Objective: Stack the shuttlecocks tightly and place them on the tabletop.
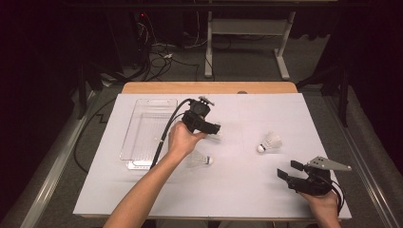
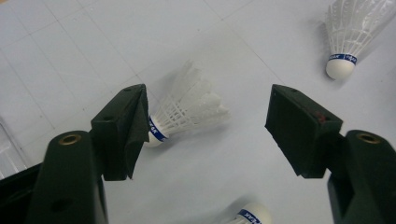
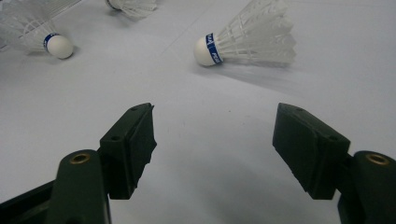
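Spread wide, the left gripper [image 2: 205, 133] frames a shuttlecock [image 2: 187, 109] at mid-frame. Right gripper [image 3: 212, 149] likewise gapes, lower right. Clear tray [image 1: 147, 128] at centre-left holds nothing visible from above.

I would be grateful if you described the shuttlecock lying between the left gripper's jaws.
The shuttlecock has a white rounded cork, a blue printed band and translucent white feathers. It lies on its side on the white table, cork toward one jaw of the open left gripper, partly hidden behind it; contact is unclear. The other jaw stands well apart.

High cam overhead—gripper cams close, share shuttlecocks [image 1: 270, 142].
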Demonstrator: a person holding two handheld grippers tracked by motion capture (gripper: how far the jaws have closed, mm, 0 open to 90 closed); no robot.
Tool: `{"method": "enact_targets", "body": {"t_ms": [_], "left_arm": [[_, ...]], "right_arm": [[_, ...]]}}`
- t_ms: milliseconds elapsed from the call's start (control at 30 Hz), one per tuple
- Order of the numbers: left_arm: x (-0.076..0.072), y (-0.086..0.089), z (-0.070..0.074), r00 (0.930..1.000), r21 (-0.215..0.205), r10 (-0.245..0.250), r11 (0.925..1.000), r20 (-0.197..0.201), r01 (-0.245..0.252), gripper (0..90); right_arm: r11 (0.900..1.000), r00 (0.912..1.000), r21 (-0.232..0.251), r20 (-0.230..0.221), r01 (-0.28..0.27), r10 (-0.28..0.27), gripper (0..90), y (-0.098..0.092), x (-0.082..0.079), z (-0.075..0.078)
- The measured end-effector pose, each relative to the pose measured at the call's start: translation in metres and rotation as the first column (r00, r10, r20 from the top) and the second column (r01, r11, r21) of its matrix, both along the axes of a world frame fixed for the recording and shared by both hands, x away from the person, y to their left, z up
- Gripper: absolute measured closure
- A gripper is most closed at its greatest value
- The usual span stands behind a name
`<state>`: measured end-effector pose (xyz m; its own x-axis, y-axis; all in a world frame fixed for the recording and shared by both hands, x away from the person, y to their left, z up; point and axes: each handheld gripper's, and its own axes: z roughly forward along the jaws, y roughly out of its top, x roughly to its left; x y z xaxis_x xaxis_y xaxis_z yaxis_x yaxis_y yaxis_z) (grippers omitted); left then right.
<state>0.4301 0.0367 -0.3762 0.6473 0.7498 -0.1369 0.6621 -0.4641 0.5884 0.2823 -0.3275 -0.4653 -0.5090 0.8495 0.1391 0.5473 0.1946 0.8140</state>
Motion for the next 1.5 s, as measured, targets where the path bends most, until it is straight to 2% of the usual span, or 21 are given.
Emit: {"method": "enact_targets", "body": {"t_ms": [67, 200, 300, 400, 500, 633, 1033, 1500], "left_arm": [[0.0, 0.001, 0.0, 0.9999, -0.019, -0.002, 0.9998, -0.01, 0.001, 31.0], [-0.006, -0.002, -0.005, 0.9999, 0.016, -0.016, 0.9997, -0.001, 0.016, 31.1], [-0.007, 0.0, -0.005, 0.9999, -0.007, -0.014, 0.9999, -0.005, 0.014, 31.6], [-0.009, 0.001, -0.002, 0.9998, -0.009, -0.018, 0.9998, -0.008, 0.018, 32.4], [-0.012, 0.002, 0.0, 0.9997, 0.003, -0.026, 0.9997, 0.002, 0.026, 32.8], [-0.012, 0.007, 0.004, 0.9998, -0.02, -0.02, 0.9996, -0.004, 0.02, 32.7], [-0.02, 0.008, 0.003, 0.9995, 0.011, -0.031, 0.9995, -0.005, 0.031, 32.9], [-0.032, 0.013, -0.001, 0.9993, 0.019, -0.037, 0.9991, 0.0, 0.037, 34.1]], "right_arm": [[1.0, 0.9999, 0.01, -0.014, 0.006, -0.006, 29.7, 0.0, 0.002, -0.001], [1.0, 1.0, -0.003, -0.008, -0.005, 0.005, 29.9, 0.002, 0.002, -0.001], [1.0, 0.9999, -0.008, -0.007, -0.013, 0.013, 29.9, 0.004, 0.002, -0.001], [1.0, 0.9999, 0.001, -0.015, -0.007, 0.007, 29.8, 0.004, 0.003, -0.001], [1.0, 1.0, -0.001, -0.003, -0.007, 0.007, 29.9, 0.004, 0.001, 0.0], [1.0, 0.9999, 0.006, -0.012, -0.001, 0.001, 29.8, 0.003, 0.003, -0.002], [1.0, 1.0, 0.006, -0.007, -0.005, 0.005, 29.8, 0.003, 0.001, -0.001], [1.0, 1.0, 0.003, -0.004, 0.002, -0.002, 29.9, 0.002, 0.0, 0.0]]}}
